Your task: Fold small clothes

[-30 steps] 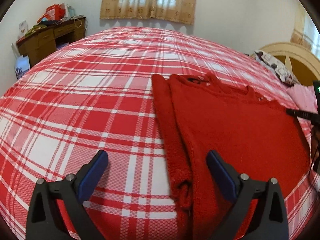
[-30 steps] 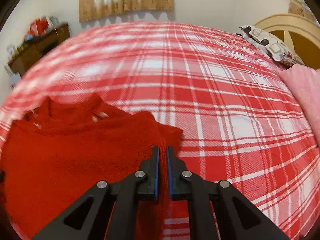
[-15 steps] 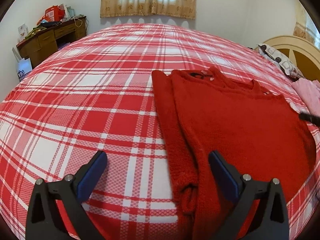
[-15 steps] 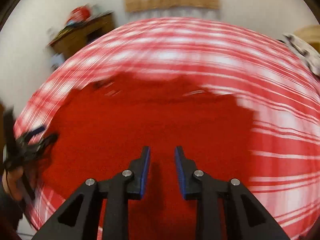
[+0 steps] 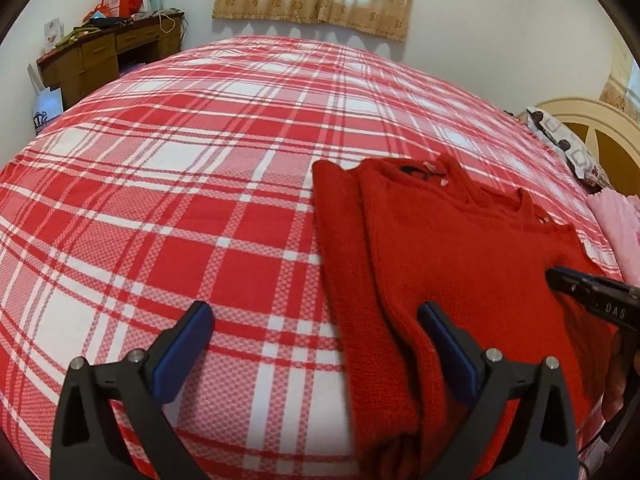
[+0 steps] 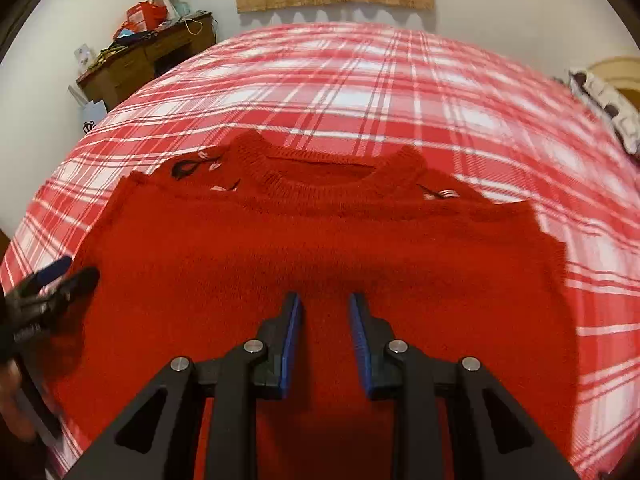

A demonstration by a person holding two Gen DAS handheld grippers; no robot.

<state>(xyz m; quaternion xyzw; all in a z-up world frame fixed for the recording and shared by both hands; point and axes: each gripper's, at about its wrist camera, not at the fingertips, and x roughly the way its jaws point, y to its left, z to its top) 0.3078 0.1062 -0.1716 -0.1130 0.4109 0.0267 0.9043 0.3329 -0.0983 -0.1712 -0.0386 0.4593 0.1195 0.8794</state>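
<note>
A red knitted sweater [image 6: 320, 264] lies flat on a bed with a red and white checked bedspread [image 5: 180, 200]. In the right wrist view the sweater fills the middle of the frame, its round neckline [image 6: 320, 172] is toward the top, and both sides are folded in over the body. In the left wrist view the sweater is at the right half of the frame, and one folded sleeve [image 5: 352, 280] runs down along its left edge.

The left gripper [image 5: 316, 344] stands wide apart and holds nothing; its right finger is over the folded sleeve edge, its left finger is over the bare bedspread. The right gripper [image 6: 325, 332] is at the bottom centre of its own view, above the lower part of the sweater. Its jaws are a little apart and no cloth is between them.

A wooden desk [image 5: 108, 52] with things on top stands at the upper left. A patterned pillow [image 5: 568, 148] and a pink cloth [image 5: 620, 224] are at the right edge.
</note>
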